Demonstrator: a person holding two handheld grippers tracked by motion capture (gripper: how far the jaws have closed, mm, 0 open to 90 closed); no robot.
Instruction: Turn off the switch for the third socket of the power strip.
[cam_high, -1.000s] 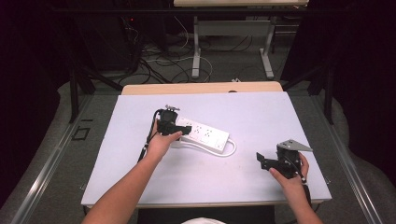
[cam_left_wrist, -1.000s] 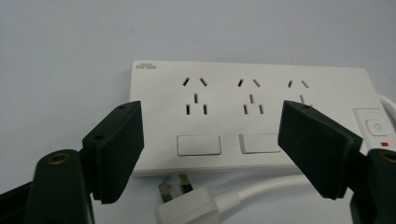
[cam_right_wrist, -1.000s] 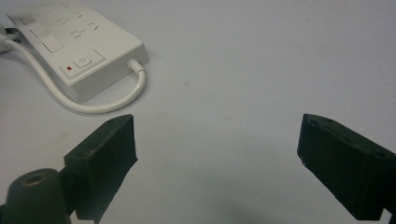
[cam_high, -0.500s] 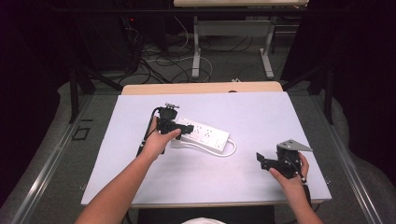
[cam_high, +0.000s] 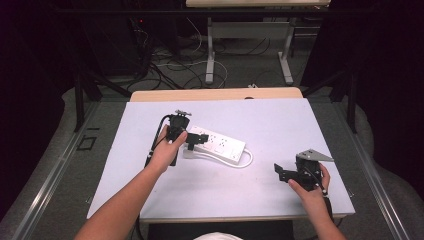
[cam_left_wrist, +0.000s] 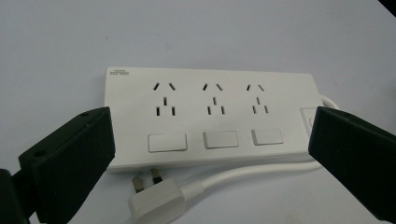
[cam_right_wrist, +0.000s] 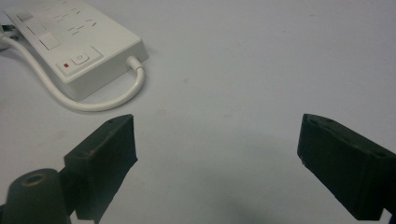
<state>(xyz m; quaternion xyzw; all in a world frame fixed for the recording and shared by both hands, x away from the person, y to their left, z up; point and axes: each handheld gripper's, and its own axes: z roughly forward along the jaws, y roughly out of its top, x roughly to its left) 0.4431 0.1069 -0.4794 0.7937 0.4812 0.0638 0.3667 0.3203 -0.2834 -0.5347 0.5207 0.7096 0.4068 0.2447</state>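
Nearest the tabletop (cam_high: 280, 125) edge: right tool (cam_high: 281, 172), jaws spread, nothing between. Farther in: left tool (cam_high: 199, 139), jaws just opened wide, released, poised at one white power strip (cam_high: 218, 145) mid-tabletop. Three sockets, three rocker switches, one master button with red mark; small logo, unreadable. One plug (cam_left_wrist: 156, 201) beside strip.

- A pale lavender surface (cam_high: 280, 125) with a wooden edge at its far side.
- Grey floor (cam_high: 240, 75) strewn with loose cables (cam_high: 170, 62).
- White legs of another table (cam_high: 210, 55) beyond.
- Dark, dim surroundings.
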